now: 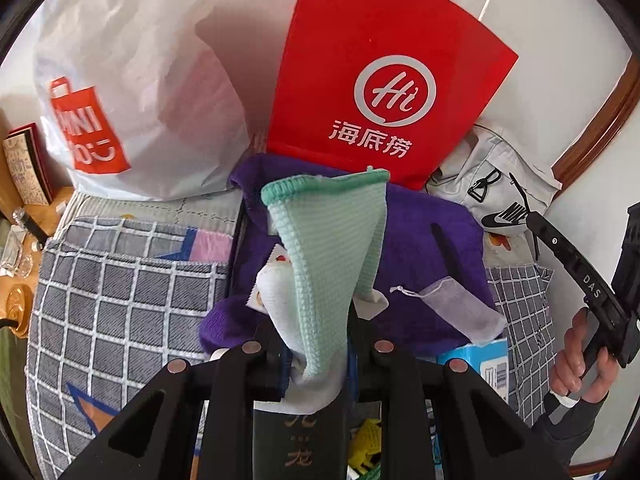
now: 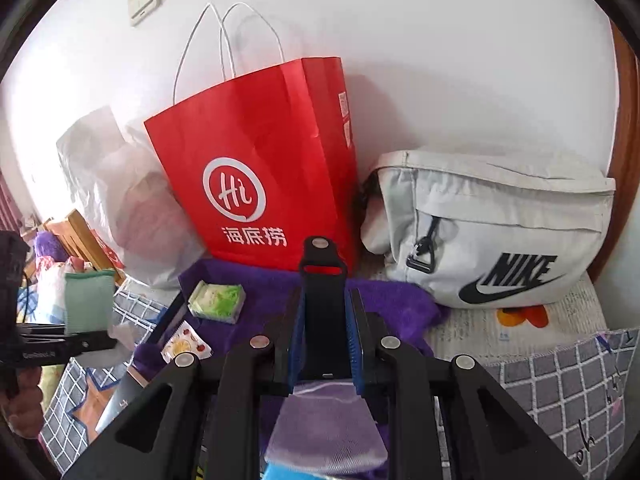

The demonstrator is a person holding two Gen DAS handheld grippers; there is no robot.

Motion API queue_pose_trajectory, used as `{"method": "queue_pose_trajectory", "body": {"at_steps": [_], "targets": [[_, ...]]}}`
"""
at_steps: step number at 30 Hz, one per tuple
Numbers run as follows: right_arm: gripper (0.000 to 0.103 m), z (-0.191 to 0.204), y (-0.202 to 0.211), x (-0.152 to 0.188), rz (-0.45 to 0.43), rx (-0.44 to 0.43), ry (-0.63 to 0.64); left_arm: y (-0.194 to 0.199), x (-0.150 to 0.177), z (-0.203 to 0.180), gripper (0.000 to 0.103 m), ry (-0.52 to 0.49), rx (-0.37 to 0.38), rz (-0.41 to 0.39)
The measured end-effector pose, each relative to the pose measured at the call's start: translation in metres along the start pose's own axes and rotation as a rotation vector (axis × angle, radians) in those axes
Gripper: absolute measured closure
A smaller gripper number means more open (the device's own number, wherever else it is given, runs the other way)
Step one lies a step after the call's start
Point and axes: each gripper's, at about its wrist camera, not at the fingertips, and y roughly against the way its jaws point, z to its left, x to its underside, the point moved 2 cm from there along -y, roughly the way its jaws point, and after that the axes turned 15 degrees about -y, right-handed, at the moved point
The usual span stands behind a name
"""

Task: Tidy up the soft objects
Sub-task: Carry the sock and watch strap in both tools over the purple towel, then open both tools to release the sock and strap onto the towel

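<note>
White wall is backing a bed where a checked grey quilt is lying under a clutter of bags: a glossy red paper carrier standing upright, a crinkled white plastic shopping bag to its left, and a pale canvas Nike waist bag slumping to its right. A fuzzy purple towel is spreading in front of them.

The left gripper is pinching a mint-green waffle-weave cloth with its jaws fully closed on the lower end, so the cloth is hanging above the purple towel with its stitched hem curling over at the far end. It looks light and limp, likely to fold wherever it is unsupported; holding it near a hemmed corner should be giving the firmest bite, since the weave is grippy rather than slick.

The right gripper is squeezing its jaws narrowly on a black strap-like piece rising between the blue pads. A sheer lilac drawstring pouch, flimsy and nearly weightless, is resting on the towel just below this gripper.

Small wrapped packets are lying on the towel's left part: a green tissue pack and a fruit-printed sachet.
</note>
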Motion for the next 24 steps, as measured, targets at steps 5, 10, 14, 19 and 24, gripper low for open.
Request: {"method": "queue_pose_trajectory", "body": {"at_steps": [5, 10, 14, 19, 24], "targets": [[0.083, -0.003, -0.023, 0.007, 0.049, 0.016, 0.015, -0.026, -0.014, -0.008, 0.083, -0.038, 0.015, 0.029], [0.083, -0.009, -0.038, 0.012, 0.106, 0.025, 0.022, -0.05, -0.017, -0.011, 0.083, -0.033, 0.028, 0.069], [0.083, -0.015, -0.056, 0.022, 0.184, 0.036, 0.042, -0.064, -0.015, -0.012, 0.083, -0.035, 0.042, 0.094], [0.083, -0.02, -0.073, 0.032, 0.243, 0.058, 0.044, -0.085, -0.012, -0.014, 0.083, -0.04, 0.076, 0.139], [0.093, -0.027, -0.087, 0.041, 0.299, 0.078, 0.041, -0.092, -0.009, -0.013, 0.083, -0.036, 0.106, 0.16]]}}
